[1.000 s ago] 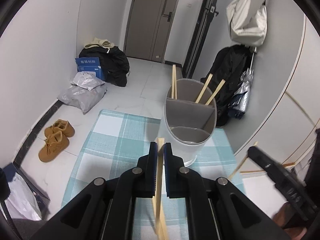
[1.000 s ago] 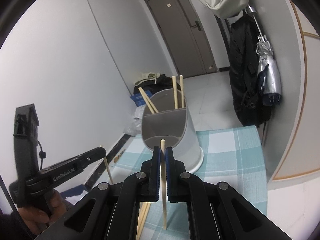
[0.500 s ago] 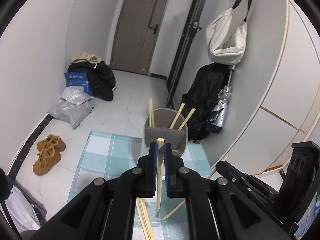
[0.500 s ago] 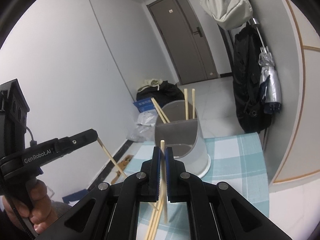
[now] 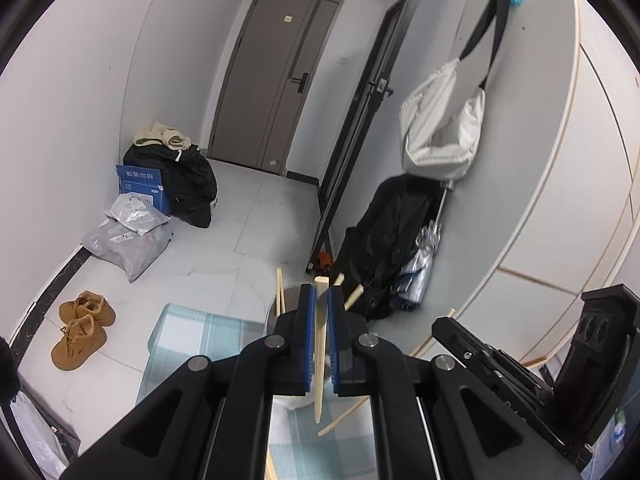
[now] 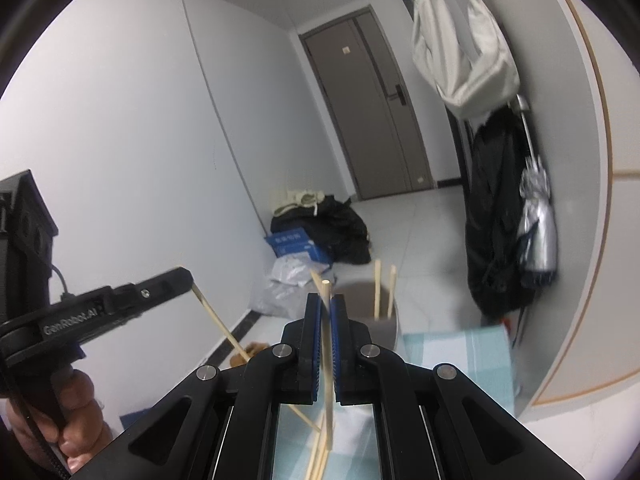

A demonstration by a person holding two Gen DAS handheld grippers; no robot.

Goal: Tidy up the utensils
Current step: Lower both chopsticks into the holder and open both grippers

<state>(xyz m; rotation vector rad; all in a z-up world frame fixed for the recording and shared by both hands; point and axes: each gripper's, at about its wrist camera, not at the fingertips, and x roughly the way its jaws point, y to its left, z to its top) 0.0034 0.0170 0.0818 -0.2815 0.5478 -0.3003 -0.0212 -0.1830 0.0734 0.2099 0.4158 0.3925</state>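
Gripped by the left gripper (image 5: 319,300), blue-padded fingers closed on it: one pale wooden chopstick (image 5: 320,360), near upright, lower end hanging over the teal checked cloth (image 5: 180,332) on the counter. Just beyond, mostly hidden behind those fingers: the round grey plastic utensil holder (image 5: 271,316), with standing chopsticks (image 5: 279,292) already leaning inside. Further right, pinched likewise in the closed fingers of the right gripper (image 6: 326,308): a second pale wooden chopstick (image 6: 328,400), also held clear of the counter.

Judged best for this step: to bring one stick at a time over an open compartment, to lower the bottom end past the rim before loosening the fingers, and to steer wide of the sticks already standing, for fear of crossing the two long sticks or tipping the light holder.

Seen only from the left wrist: the right gripper's stick slanting down toward the cloth. Seen only from the right wrist: the holder's grey divider, a bare hand (image 6: 76,420) round the left gripper's handle, and loose chopsticks (image 6: 314,468) lying on the cloth below. Nearest compartment: impossible to tell from either view.
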